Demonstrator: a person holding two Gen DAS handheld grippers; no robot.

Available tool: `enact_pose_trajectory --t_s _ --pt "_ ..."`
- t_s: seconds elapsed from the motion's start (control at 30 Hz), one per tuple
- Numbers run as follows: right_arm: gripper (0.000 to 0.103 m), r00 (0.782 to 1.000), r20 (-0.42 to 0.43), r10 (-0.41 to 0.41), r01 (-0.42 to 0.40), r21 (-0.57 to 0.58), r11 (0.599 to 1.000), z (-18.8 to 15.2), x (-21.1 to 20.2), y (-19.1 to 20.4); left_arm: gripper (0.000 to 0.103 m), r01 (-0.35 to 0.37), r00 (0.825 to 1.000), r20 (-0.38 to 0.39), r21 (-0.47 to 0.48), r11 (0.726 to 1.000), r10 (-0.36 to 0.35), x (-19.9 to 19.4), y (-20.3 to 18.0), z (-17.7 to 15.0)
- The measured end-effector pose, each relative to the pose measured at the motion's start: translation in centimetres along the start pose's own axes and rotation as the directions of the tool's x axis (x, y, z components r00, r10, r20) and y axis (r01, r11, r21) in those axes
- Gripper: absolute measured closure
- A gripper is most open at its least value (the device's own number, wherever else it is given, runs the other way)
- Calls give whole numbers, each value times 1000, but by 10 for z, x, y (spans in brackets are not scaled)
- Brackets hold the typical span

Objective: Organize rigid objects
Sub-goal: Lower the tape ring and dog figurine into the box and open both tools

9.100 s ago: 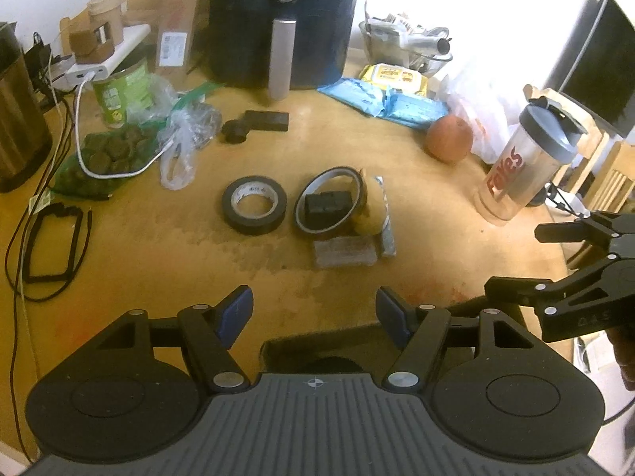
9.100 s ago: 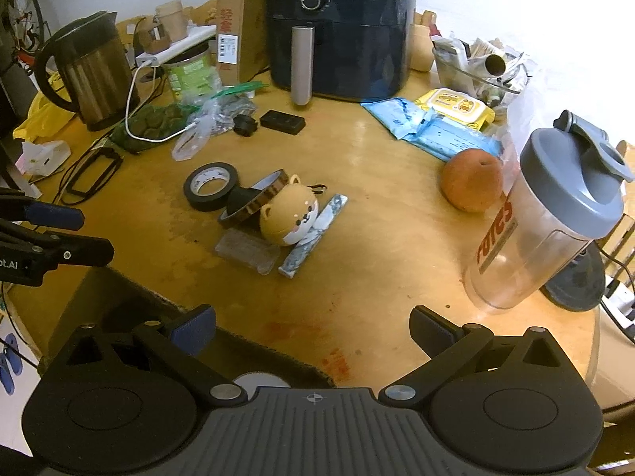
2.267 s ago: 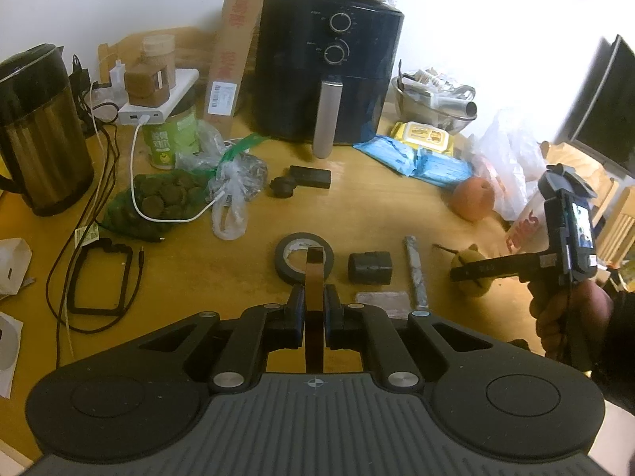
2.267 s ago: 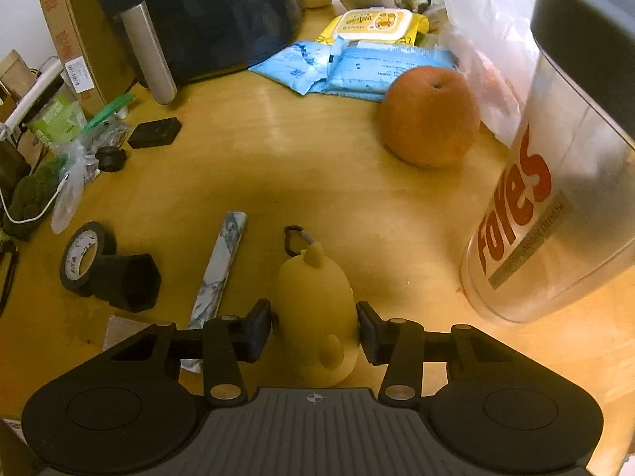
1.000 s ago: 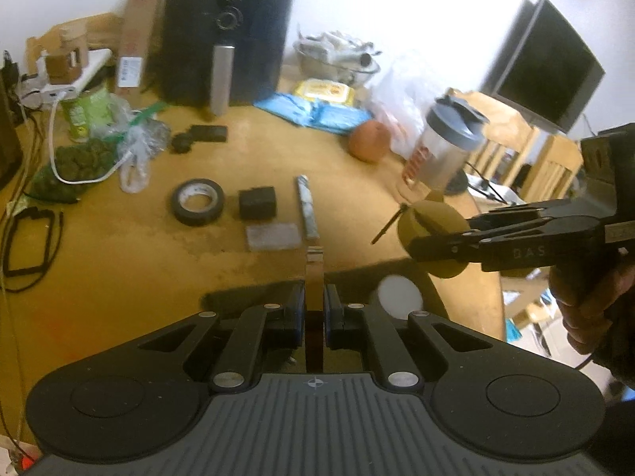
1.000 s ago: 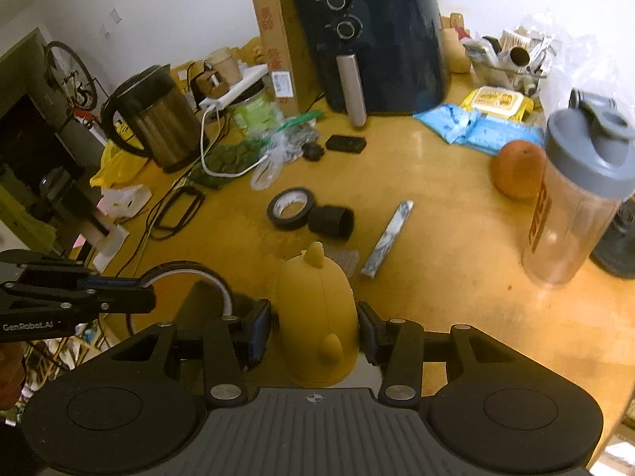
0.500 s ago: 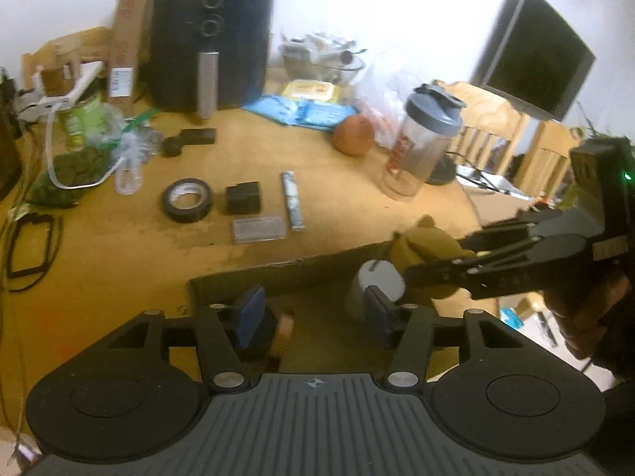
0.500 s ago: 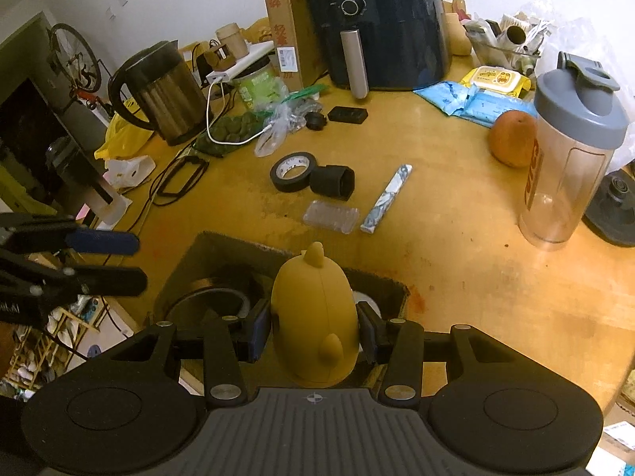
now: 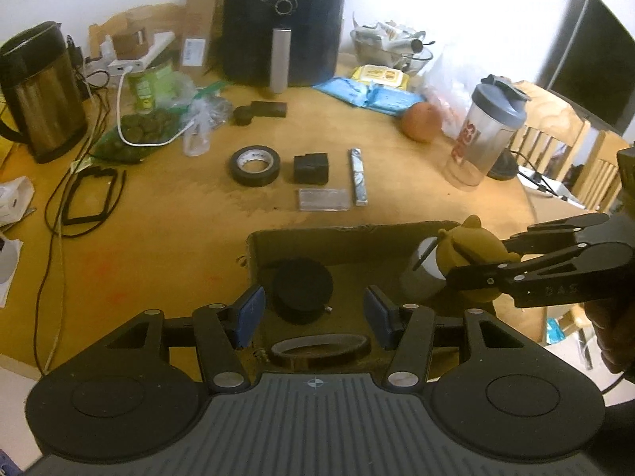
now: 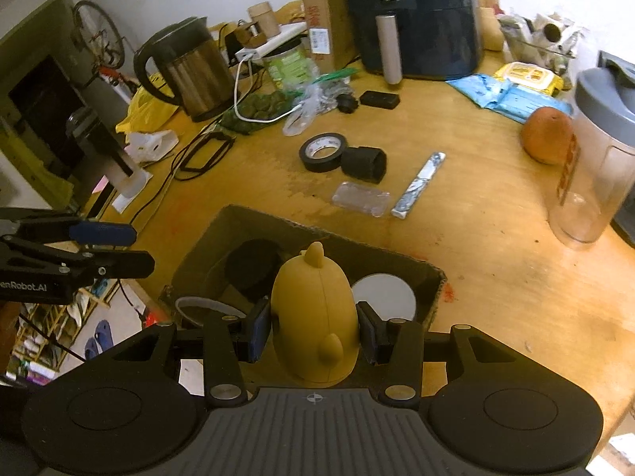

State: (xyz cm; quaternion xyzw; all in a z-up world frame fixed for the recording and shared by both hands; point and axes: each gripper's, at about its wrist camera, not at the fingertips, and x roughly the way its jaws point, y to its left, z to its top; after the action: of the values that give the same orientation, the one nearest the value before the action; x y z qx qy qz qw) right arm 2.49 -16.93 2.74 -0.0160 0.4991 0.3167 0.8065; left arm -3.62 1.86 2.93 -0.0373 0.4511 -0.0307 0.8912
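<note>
We have the yellow dog figure [image 10: 315, 313] clamped in the right gripper [image 10: 313, 337], pads on its two sides, hanging just above the cardboard box [image 10: 397, 256]. It looks like a hard, hollow, light toy, smooth and rounded, so we judge it could slip; gripping the wide flanks low down, as now, seems safest. The left gripper [image 9: 313, 311] hovers over the box's near edge, fingers apart, nothing between them. Inside the box: a black round lid-like thing [image 9: 303, 289], a white round item [image 10: 383, 297], and a brown tape ring [image 9: 319, 347] at the near wall. Beyond the box's far wall on the table [image 9: 158, 238] wait the black tape roll [image 9: 255, 166], black block [image 9: 311, 167], clear case [image 9: 323, 199] and marbled bar [image 9: 357, 176].
</note>
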Motion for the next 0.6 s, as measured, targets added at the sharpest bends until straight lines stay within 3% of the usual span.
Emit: enact_pose_trajectory --t_s 0.17,0.27,0.3,0.6 --pt "53 1000 -12 10 -10 -59 998 4 5 10 49 -29 1000 -1 -15 999 29 -4 2 -5" --pt "15 999 -17 -37 35 -87 996 3 8 13 49 -59 998 -28 -30 998 59 -2 6 -8" --pt "12 999 -9 -42 41 -91 995 3 7 13 49 -66 997 -38 -34 997 64 0 7 -9" --pt "9 998 15 -56 57 -59 997 -3 -3 1 49 -109 984 -146 -16 994 106 15 7 -19"
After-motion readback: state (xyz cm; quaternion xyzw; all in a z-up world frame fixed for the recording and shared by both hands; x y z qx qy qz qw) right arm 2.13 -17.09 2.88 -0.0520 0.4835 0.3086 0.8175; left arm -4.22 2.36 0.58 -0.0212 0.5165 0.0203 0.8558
